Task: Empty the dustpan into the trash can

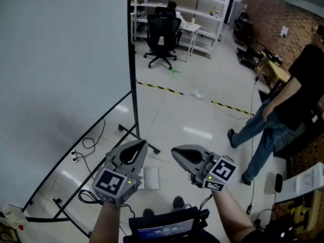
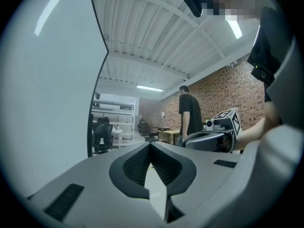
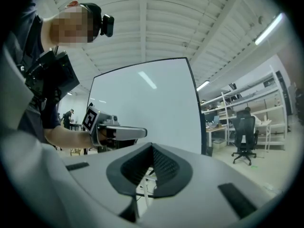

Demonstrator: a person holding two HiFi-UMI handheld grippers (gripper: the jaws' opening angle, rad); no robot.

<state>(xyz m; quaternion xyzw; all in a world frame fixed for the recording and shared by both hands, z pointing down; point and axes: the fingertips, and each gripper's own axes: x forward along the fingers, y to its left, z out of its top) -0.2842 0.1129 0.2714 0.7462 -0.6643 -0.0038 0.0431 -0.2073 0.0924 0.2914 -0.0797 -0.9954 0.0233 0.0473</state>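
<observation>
No dustpan and no trash can shows in any view. My left gripper (image 1: 139, 145) is held level in front of me, jaws shut with nothing between them. My right gripper (image 1: 175, 152) is beside it, a short gap apart, also shut and empty. In the left gripper view the shut left gripper (image 2: 150, 144) points across the room, and the right gripper (image 2: 209, 139) shows at its right. In the right gripper view the shut right gripper (image 3: 152, 146) faces the white board, with the left gripper (image 3: 118, 133) at its left.
A tall white board (image 1: 61, 75) on a black floor frame (image 1: 76, 156) stands at left. A flat white thing (image 1: 151, 177) lies on the floor below the grippers. A person (image 1: 283, 105) walks at right. A black office chair (image 1: 162, 34) and shelves stand at the back; striped tape (image 1: 162, 88) crosses the floor.
</observation>
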